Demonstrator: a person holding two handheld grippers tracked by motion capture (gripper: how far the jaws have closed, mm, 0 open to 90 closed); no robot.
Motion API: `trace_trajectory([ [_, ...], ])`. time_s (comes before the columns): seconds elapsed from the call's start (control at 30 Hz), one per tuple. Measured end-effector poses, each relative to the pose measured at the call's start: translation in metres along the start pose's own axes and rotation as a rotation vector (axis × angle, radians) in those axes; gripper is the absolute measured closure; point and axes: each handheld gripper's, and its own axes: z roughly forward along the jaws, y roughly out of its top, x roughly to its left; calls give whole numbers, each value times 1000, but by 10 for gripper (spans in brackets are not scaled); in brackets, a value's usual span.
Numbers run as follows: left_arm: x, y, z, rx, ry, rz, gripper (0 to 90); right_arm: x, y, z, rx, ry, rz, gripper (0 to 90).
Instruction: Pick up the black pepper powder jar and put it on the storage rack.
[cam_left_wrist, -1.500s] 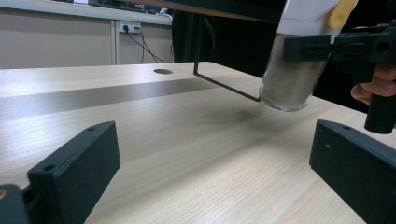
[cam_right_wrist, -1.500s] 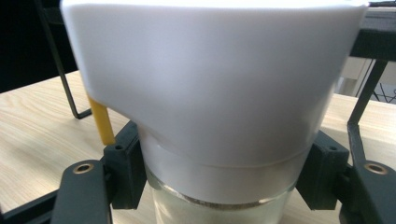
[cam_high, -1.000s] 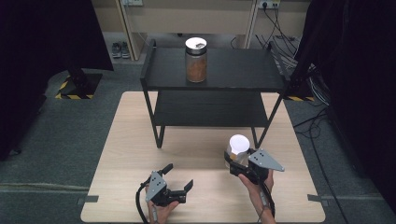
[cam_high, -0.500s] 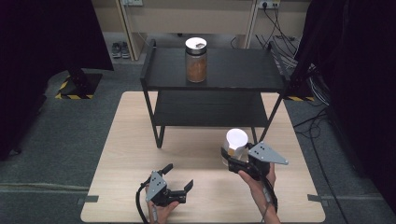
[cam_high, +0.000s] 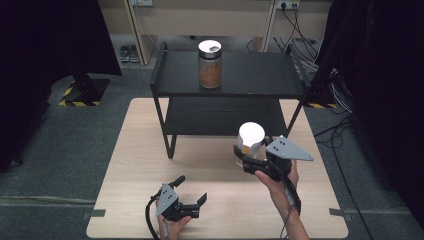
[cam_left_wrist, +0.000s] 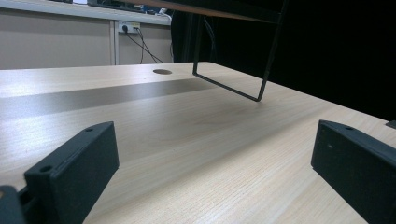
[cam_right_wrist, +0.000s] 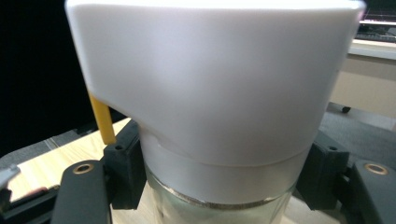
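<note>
My right gripper (cam_high: 246, 159) is shut on a glass jar with a white lid (cam_high: 250, 138) and holds it above the wooden table (cam_high: 130, 150), in front of the black shelf rack (cam_high: 235, 82). In the right gripper view the jar's white lid (cam_right_wrist: 210, 79) is very close, with both black jaws pressed on the glass below it. A second jar with brown contents and a white lid (cam_high: 210, 64) stands on the rack's top shelf. My left gripper (cam_high: 192, 194) rests low near the table's front edge, open, with bare wood between its jaws.
The rack's thin black leg frame (cam_left_wrist: 233, 86) stands on the table ahead of the left gripper. Its lower shelf (cam_high: 225, 117) is dark and bare. A round hole (cam_left_wrist: 162, 72) marks the tabletop. Black curtains hang on both sides, and cables lie on the floor at the right.
The right gripper has risen with the white-lidded jar, which now shows higher against the rack's lower shelf. The left gripper has stayed in place.
</note>
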Motion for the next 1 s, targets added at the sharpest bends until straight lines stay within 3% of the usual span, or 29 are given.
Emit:
trace_trajectory([
  [0.73,0,0,0,0,2,-6,3,-8,76,11,7,42,-31,310],
  [1.0,0,0,0,-2,2,-6,3,-13,102,13,-20,37,-34,310],
])
